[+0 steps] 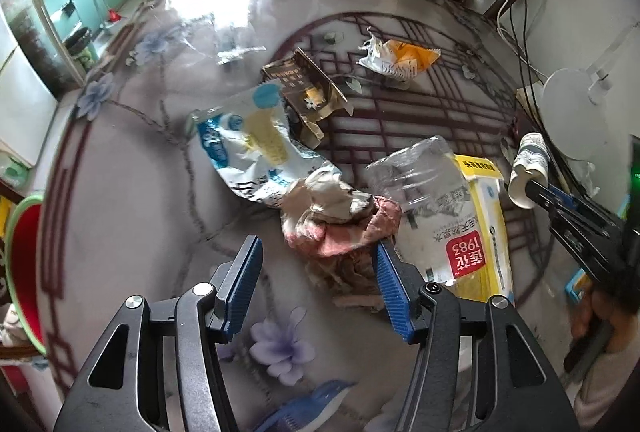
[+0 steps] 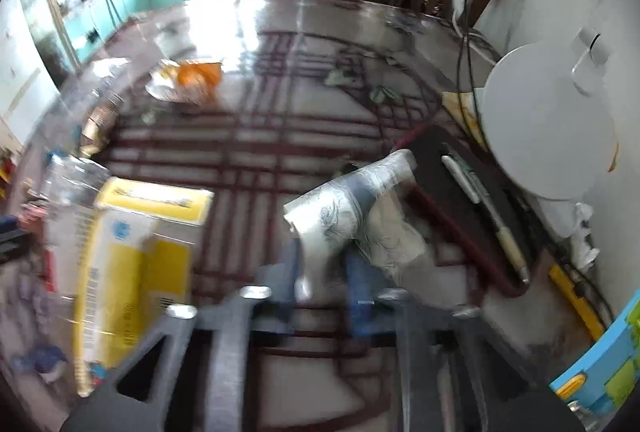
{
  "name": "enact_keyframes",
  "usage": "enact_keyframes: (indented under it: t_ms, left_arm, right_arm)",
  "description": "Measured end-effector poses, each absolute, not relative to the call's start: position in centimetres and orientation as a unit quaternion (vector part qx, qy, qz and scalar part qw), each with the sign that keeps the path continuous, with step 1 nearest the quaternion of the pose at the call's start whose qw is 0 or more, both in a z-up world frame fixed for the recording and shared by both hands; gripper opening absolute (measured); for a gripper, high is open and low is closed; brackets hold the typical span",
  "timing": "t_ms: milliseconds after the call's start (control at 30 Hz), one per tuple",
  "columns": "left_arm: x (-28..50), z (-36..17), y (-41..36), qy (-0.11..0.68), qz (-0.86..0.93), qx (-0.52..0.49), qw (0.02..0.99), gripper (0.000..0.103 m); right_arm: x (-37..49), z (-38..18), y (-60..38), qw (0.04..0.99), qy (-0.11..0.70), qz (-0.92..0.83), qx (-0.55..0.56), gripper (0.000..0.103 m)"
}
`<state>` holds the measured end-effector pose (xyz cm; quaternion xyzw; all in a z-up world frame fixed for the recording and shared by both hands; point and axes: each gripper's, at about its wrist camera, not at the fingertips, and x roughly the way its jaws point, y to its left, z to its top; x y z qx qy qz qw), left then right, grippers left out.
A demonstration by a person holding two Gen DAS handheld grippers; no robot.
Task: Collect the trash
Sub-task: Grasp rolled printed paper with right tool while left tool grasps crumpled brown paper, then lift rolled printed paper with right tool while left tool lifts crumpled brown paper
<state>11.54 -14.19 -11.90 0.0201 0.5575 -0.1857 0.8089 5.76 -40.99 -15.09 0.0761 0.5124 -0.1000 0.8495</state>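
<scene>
Trash lies spread over a glossy patterned table [image 1: 132, 192]. My left gripper [image 1: 318, 252] stands open, pointing down at a crumpled pink and beige paper wad [image 1: 340, 220]. The wad sits just ahead of the tips, nearer the right pad [image 1: 390, 280], and the left pad [image 1: 244, 280] is apart from it. At the right edge of the left wrist view my right gripper [image 1: 534, 188] is shut on a crushed paper cup [image 1: 528, 168]. In the blurred right wrist view the paper cup [image 2: 340, 208] sticks out from between the blue pads of the right gripper [image 2: 324, 260].
A blue-white bag [image 1: 248, 144], a brown carton [image 1: 308, 88], an orange wrapper [image 1: 404, 58], a clear bottle [image 1: 416, 168] and a yellow box [image 1: 476, 228] lie around. A red basin [image 1: 24, 272] stands left. A white disc [image 2: 548, 120], cables and a dark notebook with pens [image 2: 472, 200] crowd the right.
</scene>
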Motion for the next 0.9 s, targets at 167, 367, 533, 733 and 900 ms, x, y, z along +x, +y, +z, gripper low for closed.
enact_keyframes:
  t_ms: [167,367,533,733,900]
  left_arm:
    - [12.0,-13.2,-15.3,0.572,-0.2,0.008,0.796,0.043]
    - [12.1,-13.5,-15.2,0.58,-0.213,-0.015,0.786,0.019]
    - [11.6,-12.0,-13.6,0.563,-0.211,-0.015,0.799,0.013]
    - [10.8,-10.3,-11.2,0.546,-0.205,-0.027,0.812,0.013]
    - [9.5,-8.6,-9.3,0.529,-0.206,-0.027,0.823,0.013]
  right_arm:
    - [4.6,-13.7,-41.1,0.857,0.489,-0.081,0.144,0.012]
    - [3.1,-11.1,-40.5,0.867,0.464,-0.072,0.167,0.012]
    - [1.9,-8.7,-39.4,0.877,0.443,-0.072,0.171,0.012]
    - [1.4,-6.7,-37.5,0.887,0.426,-0.062,0.168,0.012]
    - [1.3,-5.7,-35.7,0.89,0.422,-0.048,0.163,0.012]
